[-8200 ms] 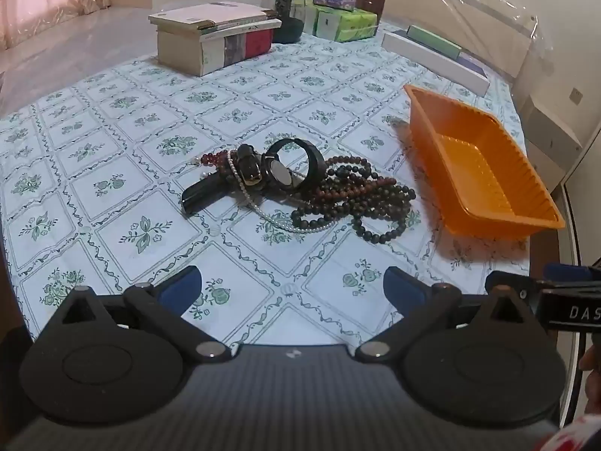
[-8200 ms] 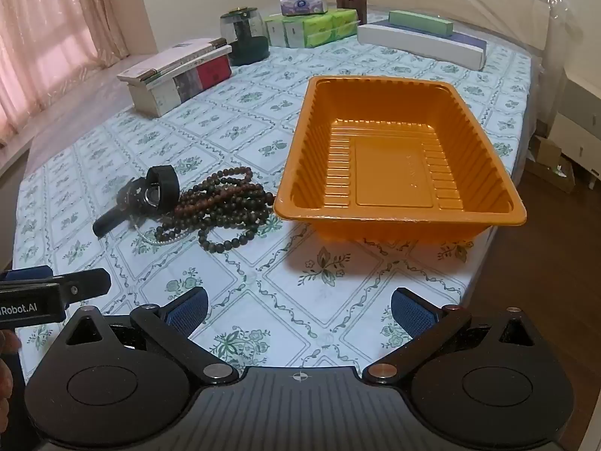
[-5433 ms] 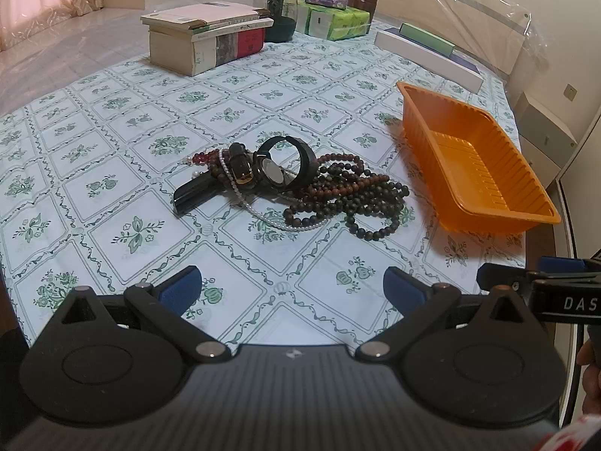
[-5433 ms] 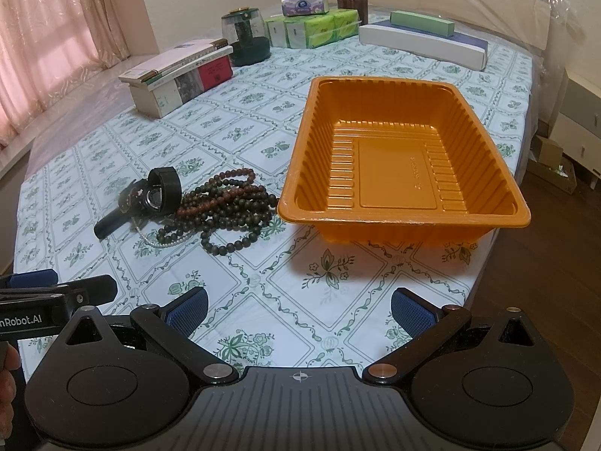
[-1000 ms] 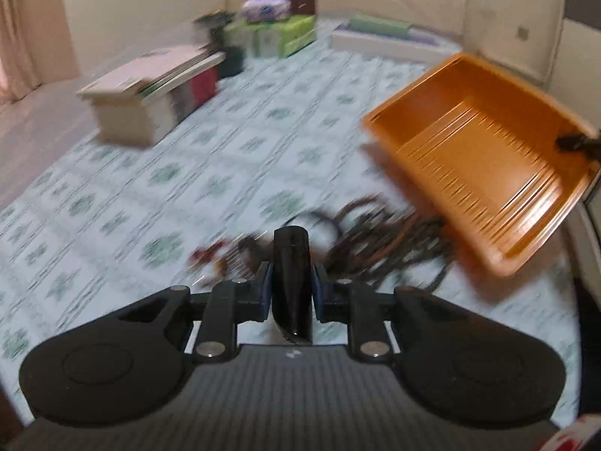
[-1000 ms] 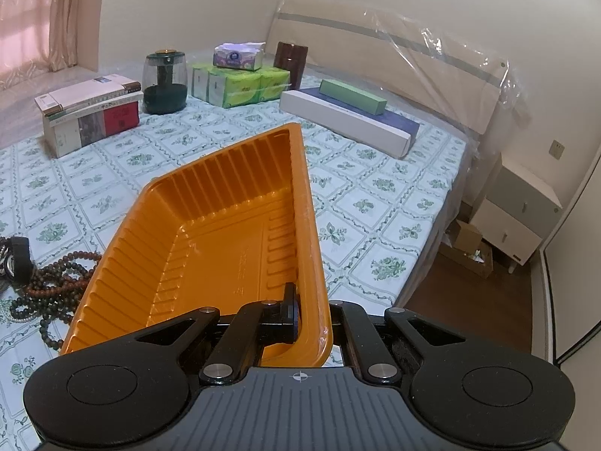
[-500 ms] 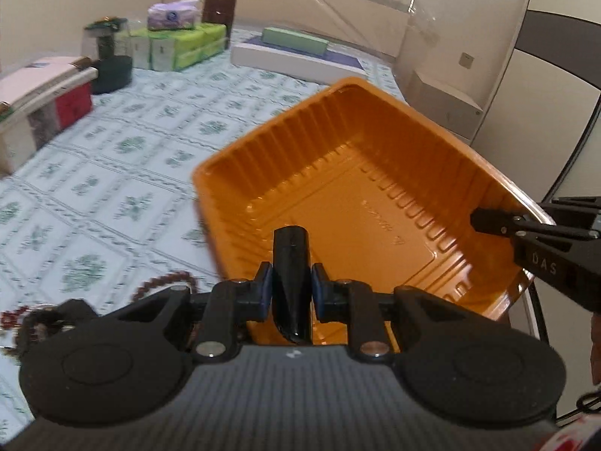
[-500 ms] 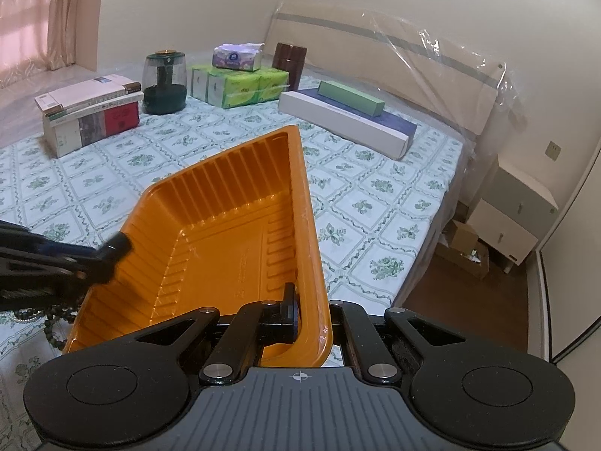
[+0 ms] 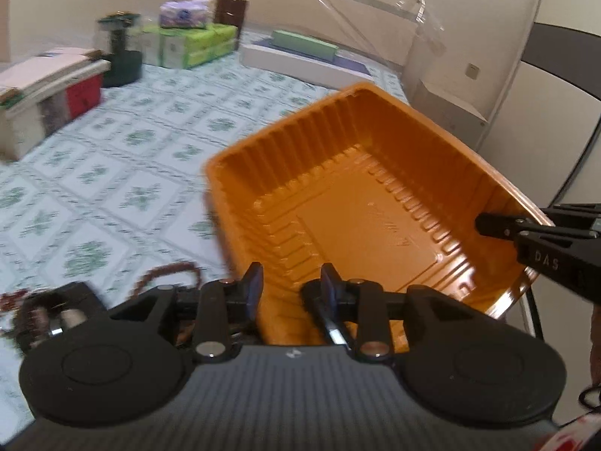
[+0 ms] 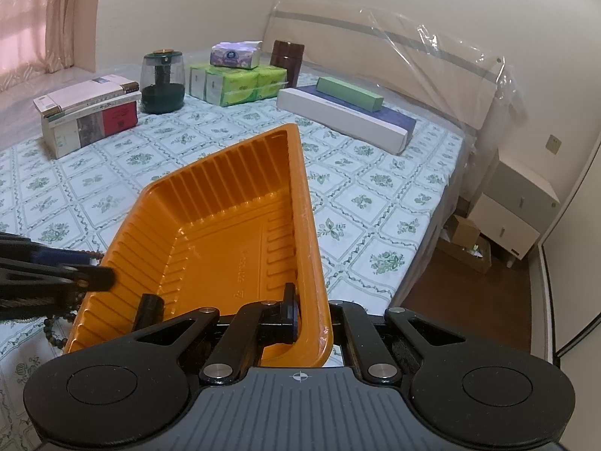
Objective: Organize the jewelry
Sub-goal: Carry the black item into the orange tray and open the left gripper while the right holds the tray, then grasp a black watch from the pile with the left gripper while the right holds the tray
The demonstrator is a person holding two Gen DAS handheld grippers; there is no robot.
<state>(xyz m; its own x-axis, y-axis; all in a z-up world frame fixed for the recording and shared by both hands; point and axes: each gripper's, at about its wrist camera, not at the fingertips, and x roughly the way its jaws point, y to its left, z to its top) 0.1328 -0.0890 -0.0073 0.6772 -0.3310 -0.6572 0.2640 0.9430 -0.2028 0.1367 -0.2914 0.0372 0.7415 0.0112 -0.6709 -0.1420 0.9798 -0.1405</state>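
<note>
In the left wrist view, at lower left, the jewelry pile (image 9: 56, 312) is a blurred dark heap on the patterned tablecloth (image 9: 112, 173), partly cut off by the tool's body; only a strand of brown beads (image 9: 165, 276) reads clearly. At lower centre the left gripper (image 9: 291, 289) stands narrowly parted over the near rim of the orange tray (image 9: 375, 203), and a dark strap-like piece (image 9: 330, 325) below its fingers is too hidden to name. In the right wrist view, a black item (image 10: 148, 310) lies inside the tray's lower left corner, half covered. The right gripper (image 10: 300, 315) pinches the tray's near wall.
</note>
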